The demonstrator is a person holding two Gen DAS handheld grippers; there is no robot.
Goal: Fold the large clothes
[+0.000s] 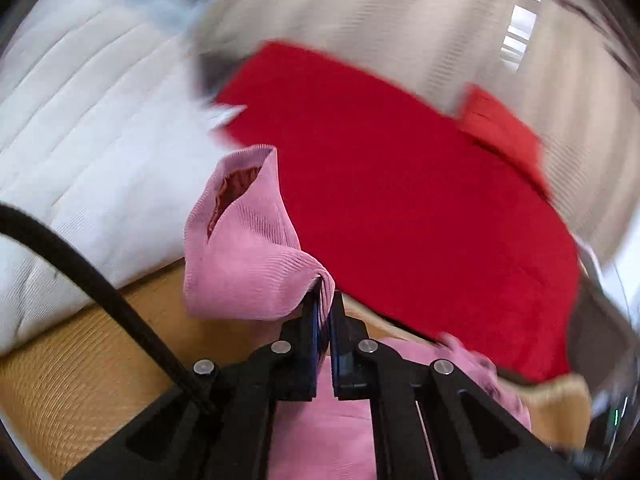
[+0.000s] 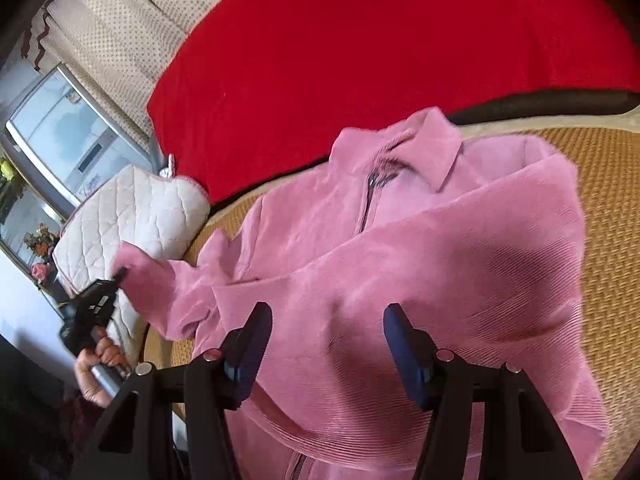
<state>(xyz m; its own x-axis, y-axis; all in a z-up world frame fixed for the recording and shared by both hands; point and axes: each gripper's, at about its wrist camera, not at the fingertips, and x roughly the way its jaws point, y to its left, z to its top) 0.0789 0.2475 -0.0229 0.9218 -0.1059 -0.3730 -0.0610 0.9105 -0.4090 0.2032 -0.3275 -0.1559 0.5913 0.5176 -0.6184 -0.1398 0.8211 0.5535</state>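
A pink corduroy jacket (image 2: 400, 240) with a collar and a zip lies spread on a woven straw mat (image 2: 608, 216). My left gripper (image 1: 326, 300) is shut on the jacket's sleeve cuff (image 1: 244, 240), which stands lifted off the mat with its red lining showing. From the right wrist view the left gripper (image 2: 120, 274) appears at the far left, in a person's hand (image 2: 100, 368), with the sleeve (image 2: 168, 292) stretched up to it. My right gripper (image 2: 328, 336) hovers open over the jacket's body, with nothing between its pads.
A red blanket (image 2: 360, 52) covers the bed beyond the mat. A white quilted cushion (image 2: 136, 216) lies at the mat's left edge, beside the lifted sleeve. A pale dotted headboard (image 2: 120, 28) and a window (image 2: 68, 132) stand behind. A black cable (image 1: 80, 268) crosses the left wrist view.
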